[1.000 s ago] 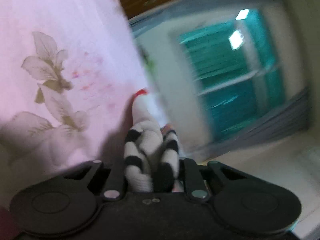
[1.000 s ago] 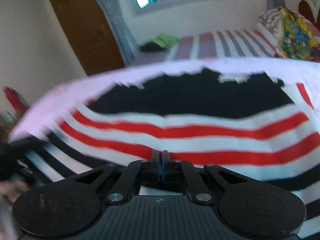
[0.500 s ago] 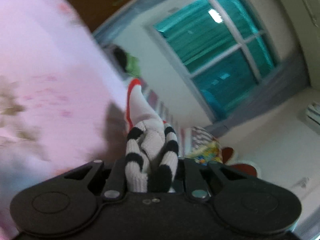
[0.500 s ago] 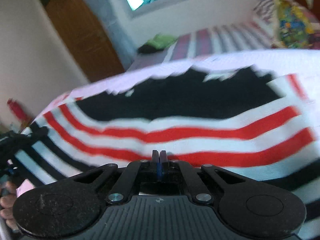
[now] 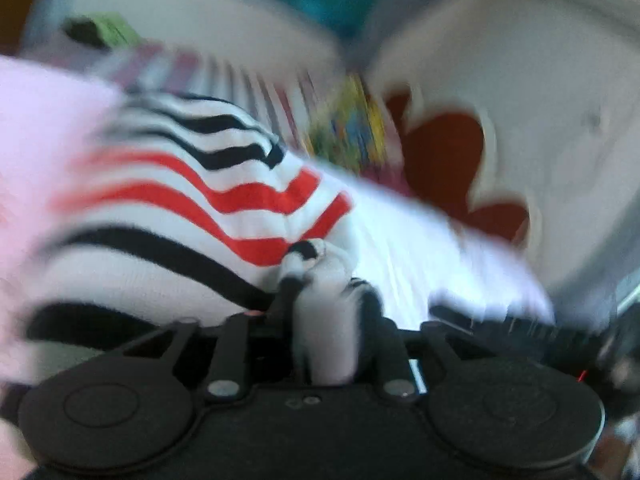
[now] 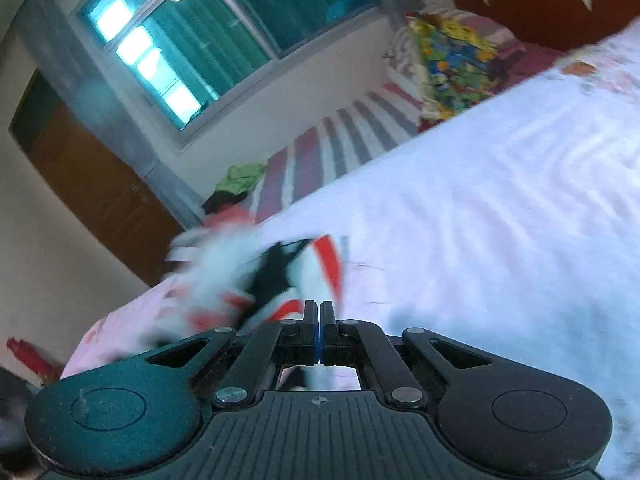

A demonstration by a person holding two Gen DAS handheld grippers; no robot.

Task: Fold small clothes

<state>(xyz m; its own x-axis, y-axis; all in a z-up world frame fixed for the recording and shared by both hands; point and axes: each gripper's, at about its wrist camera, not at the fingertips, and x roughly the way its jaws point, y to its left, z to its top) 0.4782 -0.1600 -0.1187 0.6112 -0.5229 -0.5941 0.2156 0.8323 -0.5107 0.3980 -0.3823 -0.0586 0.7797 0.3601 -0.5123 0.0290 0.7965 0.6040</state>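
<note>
A small garment (image 5: 192,200) with white, red and black stripes lies heaped on the pale pink bed sheet (image 6: 480,220). A bunched black-and-white corner of it fills the gap of my left gripper (image 5: 330,292). Those jaws are opening, with the fabric still touching both fingers. In the right wrist view the same garment (image 6: 248,272) is crumpled just ahead and left of my right gripper (image 6: 319,308). Its fingers are pressed together, and white cloth shows under them. The left wrist view is heavily blurred.
Beyond the sheet lies a striped bed cover (image 6: 320,152) with a green cloth (image 6: 244,176) and a colourful pillow (image 6: 452,60) on it. A red headboard (image 5: 448,160), a window (image 6: 220,28) and a wooden door (image 6: 92,192) stand behind.
Both views have swung and rolled. The garment, stretched wide before the right gripper earlier, is now bunched near its tips. The left gripper's jaws stand wider around the fabric.
</note>
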